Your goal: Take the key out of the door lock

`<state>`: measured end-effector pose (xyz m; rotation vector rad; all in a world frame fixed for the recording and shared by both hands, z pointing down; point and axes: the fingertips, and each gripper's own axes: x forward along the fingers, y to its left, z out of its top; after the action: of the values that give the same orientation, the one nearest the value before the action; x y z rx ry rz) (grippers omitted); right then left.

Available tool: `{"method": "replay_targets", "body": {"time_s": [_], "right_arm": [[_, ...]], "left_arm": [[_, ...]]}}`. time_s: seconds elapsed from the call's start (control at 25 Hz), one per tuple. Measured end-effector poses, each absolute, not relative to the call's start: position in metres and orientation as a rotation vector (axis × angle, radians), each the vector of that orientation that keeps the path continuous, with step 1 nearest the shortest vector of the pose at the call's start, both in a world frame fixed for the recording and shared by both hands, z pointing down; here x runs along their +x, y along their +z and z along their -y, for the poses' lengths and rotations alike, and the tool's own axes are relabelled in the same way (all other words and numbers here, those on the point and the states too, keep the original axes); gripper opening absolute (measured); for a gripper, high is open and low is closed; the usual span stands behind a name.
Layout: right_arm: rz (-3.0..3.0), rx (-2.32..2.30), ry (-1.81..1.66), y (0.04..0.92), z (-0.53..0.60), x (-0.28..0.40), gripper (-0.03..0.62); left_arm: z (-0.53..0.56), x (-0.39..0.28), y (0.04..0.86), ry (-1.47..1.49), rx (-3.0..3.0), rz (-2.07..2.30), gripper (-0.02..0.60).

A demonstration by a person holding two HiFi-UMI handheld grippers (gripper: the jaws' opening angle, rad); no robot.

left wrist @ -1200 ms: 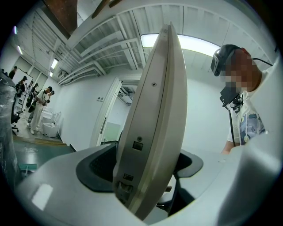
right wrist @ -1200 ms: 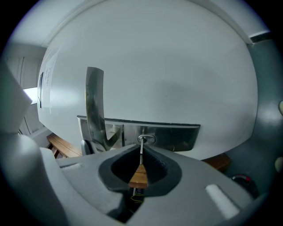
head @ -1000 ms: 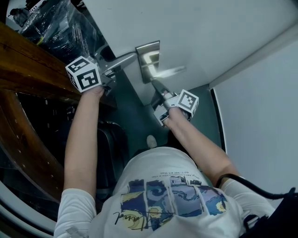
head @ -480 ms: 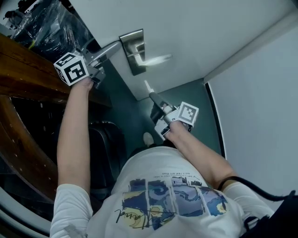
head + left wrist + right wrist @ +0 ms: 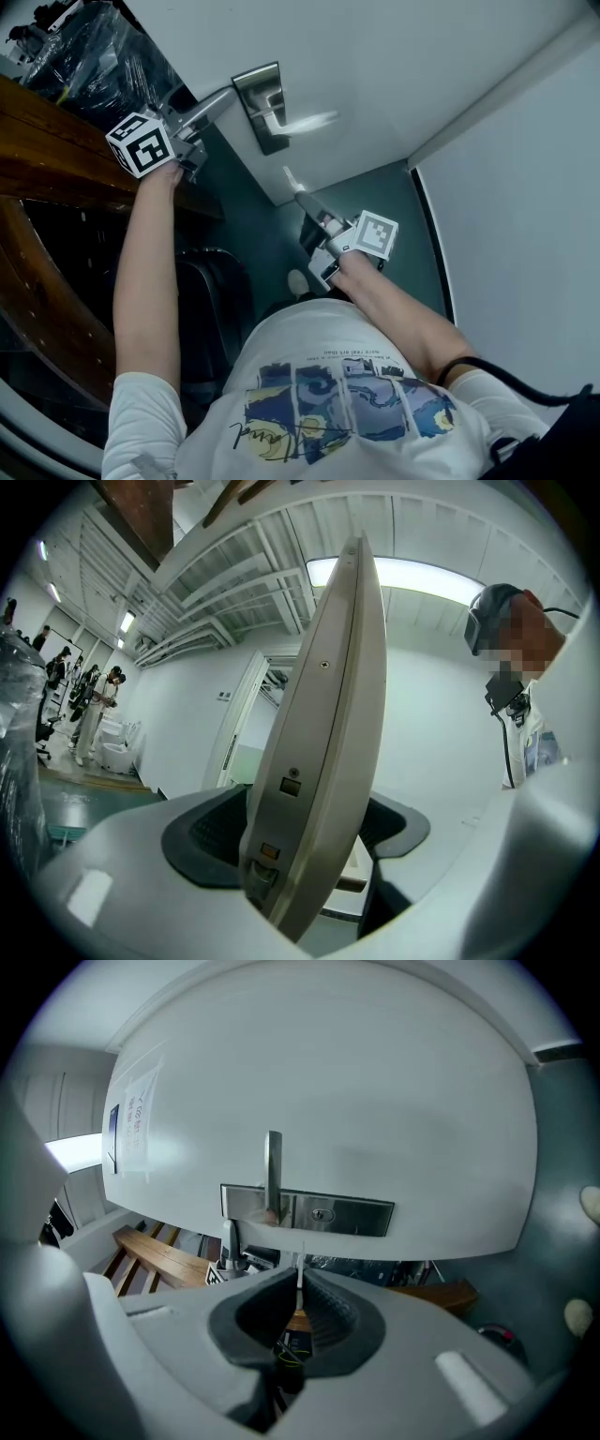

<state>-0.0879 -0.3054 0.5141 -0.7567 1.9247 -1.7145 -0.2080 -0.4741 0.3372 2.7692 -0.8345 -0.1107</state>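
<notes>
Two sets of jaws: left gripper (image 5: 307,832) clamps one door edge (image 5: 328,714), right gripper (image 5: 298,1302) pinches one key (image 5: 299,1274)

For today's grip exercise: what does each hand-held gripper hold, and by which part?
The right hand-held gripper pinches the key by its head, blade free. The left hand-held gripper clamps the door by its edge.
</notes>
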Motion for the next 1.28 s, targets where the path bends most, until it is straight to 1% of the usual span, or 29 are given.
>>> {"method": "replay_targets", "body": {"time_s": [0.32,0.56,0.72,1.0,1.12,1.28], "right_arm": [[-1.983,-0.800,-1.675,0.502,0.299,-0.075,0.021],[-2.075,-0.833,-1.606,0.492,0.290,-0.061,0.021],[-2.132,-0.826,-1.548,0.480,0.282,-0.053,0.021],[-2.280,-0.778,-1.443,0.449,0.253,-0.027,0.021],[-2.365,-0.748,-1.385,0.437,0.236,-0.012,0.023],[-2.463,-0.717,-1.339,0.427,0.211,0.013,0.023]], "left_arm": [[0.459,-0.229,0.324,-0.094,2.798,0.980,0.370],[0.423,-0.256,0.314,-0.091,2.797,1.146,0.370],[0.389,-0.261,0.311,-0.072,2.800,1.221,0.368],[0.299,-0.227,0.321,0.072,2.820,1.294,0.359],[0.256,-0.200,0.330,0.107,2.792,1.304,0.353],[0.206,-0.157,0.335,0.082,2.727,1.325,0.342]]}}
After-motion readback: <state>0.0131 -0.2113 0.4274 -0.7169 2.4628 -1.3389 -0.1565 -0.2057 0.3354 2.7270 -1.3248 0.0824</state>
